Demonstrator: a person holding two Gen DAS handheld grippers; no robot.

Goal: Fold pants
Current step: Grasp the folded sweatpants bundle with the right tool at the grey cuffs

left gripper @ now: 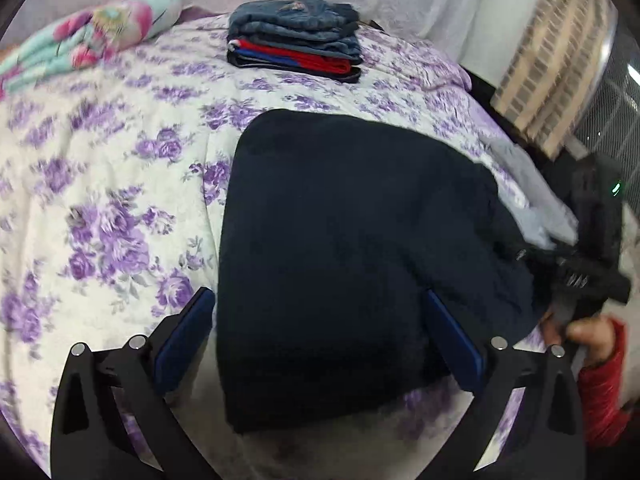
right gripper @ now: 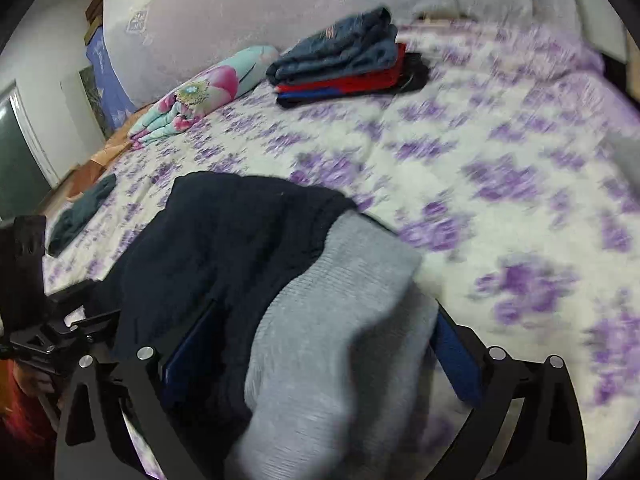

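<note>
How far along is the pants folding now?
Done: a stack of folded clothes sits at the far side of the bed. In hand: the dark navy pants, with grey lining showing, lie between both open claws. Left: finishing this fold; a dark green garment still lies unfolded.

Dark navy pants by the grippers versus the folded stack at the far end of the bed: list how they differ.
The navy pants are one plain dark garment; the folded stack holds several, blue-grey over red and blue. The pants lie loosely bunched with grey lining showing; the stack is flat and neat. Both rest on the floral bedspread.
</note>
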